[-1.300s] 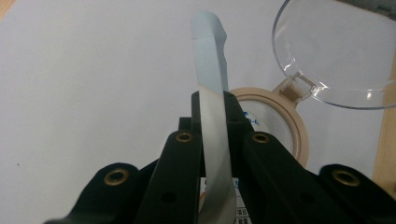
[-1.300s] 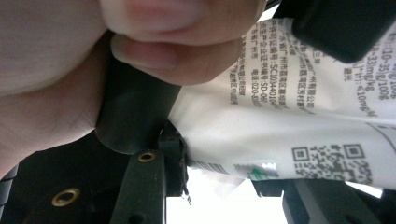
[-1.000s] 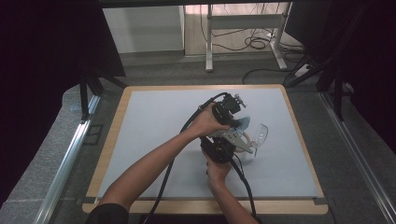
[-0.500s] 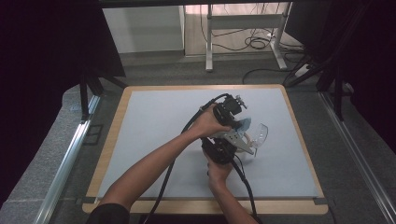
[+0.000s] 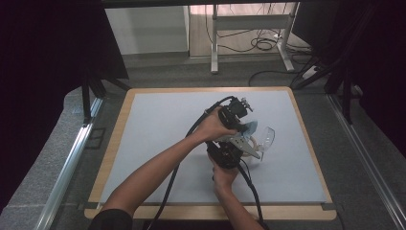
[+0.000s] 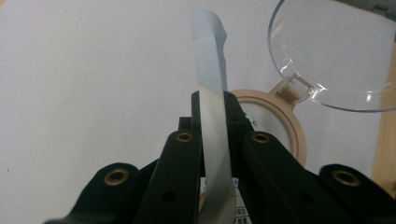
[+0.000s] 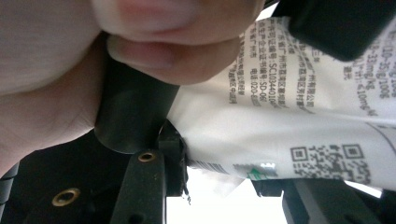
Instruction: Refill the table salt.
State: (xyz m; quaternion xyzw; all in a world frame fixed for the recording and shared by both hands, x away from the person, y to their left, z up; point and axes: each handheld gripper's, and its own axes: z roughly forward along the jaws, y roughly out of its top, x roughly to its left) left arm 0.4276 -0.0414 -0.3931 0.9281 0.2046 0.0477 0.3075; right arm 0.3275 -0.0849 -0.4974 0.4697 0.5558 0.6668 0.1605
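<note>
While the left gripper pinched its pale-blue top edge, the flat white printed sachet hung clamped low in the right gripper.

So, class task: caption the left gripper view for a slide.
Left gripper shut on a packet above a beige jar with its clear lid open.

A packet, white with a pale blue top edge, is held edge-on and upright above the table, pinched flat near its upper end. Its lower part is printed with small black text, a barcode and a QR code. Just beside it, a beige-rimmed container is seen on the grey mat, with its clear hinged lid swung open.
</note>
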